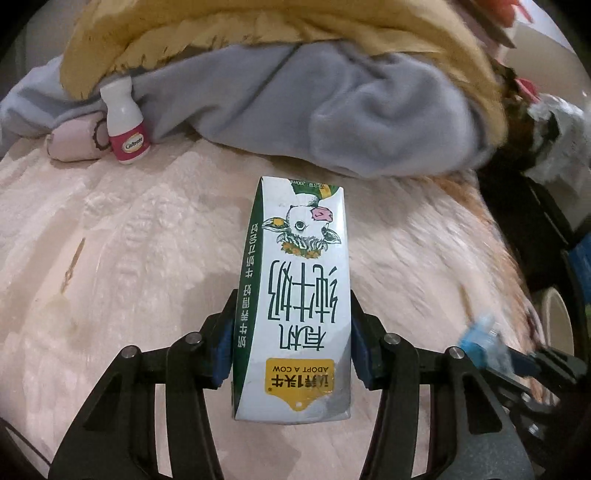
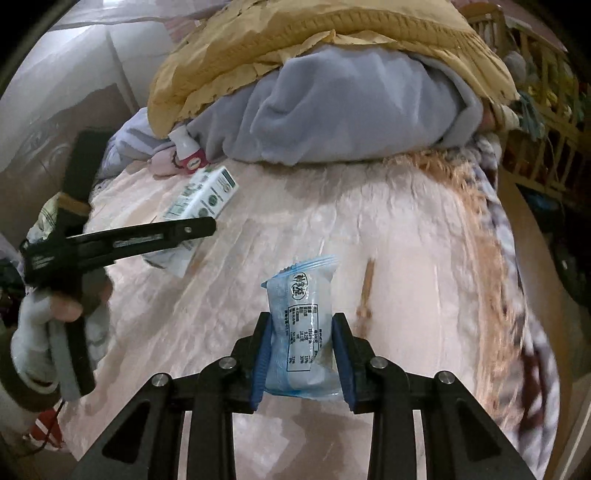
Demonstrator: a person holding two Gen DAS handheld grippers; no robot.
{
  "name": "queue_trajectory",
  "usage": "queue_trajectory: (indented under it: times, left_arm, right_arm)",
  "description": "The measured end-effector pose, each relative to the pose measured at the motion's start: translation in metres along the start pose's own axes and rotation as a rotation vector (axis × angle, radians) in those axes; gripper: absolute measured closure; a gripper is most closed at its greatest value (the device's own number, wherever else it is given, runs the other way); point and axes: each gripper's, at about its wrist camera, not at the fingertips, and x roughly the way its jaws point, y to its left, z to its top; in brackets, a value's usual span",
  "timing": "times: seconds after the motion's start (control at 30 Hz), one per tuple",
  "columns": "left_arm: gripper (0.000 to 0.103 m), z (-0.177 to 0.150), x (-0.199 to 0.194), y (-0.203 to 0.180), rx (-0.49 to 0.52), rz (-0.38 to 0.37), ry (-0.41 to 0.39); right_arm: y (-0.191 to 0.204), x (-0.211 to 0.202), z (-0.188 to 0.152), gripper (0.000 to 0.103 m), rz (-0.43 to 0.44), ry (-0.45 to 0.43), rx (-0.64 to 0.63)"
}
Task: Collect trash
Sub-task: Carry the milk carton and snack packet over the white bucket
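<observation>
Pink bed cover (image 1: 110, 258) fills both views, rumpled. Left gripper (image 1: 291, 332) clamped on milk carton (image 1: 299, 295), blue pads pressing both long sides, carton pointing away along fingers, print upside down. Right gripper (image 2: 301, 354) clamped on clear blue snack wrapper (image 2: 299, 325), wrapper upright between pads above cover. Farther out: white-and-pink pill bottle (image 1: 125, 122) leaning at edge of grey fleece blanket (image 1: 314, 107), small pink pouch (image 1: 74, 142) touching bottle. Mustard quilt (image 1: 229, 29) heaped over grey blanket.
</observation>
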Motion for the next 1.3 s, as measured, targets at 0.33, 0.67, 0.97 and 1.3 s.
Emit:
queue_trajectory:
  times: [0.33, 0.67, 0.97, 1.3]
  left_arm:
    - [0.053, -0.054, -0.066, -0.058, 0.073, -0.055, -0.053]
    - [0.053, -0.075, -0.094, -0.105, 0.134, -0.068, -0.082]
    - [0.053, -0.080, -0.102, -0.150, 0.204, -0.092, -0.102]
    - [0.053, -0.085, -0.104, -0.206, 0.303, -0.130, -0.106]
  right_arm:
    - [0.009, -0.053, -0.037, 0.072, 0.005, -0.051, 0.047]
    - [-0.003, -0.111, -0.062, 0.072, -0.042, -0.113, 0.063]
    - [-0.033, -0.146, -0.083, 0.072, -0.089, -0.149, 0.111]
    - [-0.074, -0.180, -0.107, 0.072, -0.154, -0.182, 0.176]
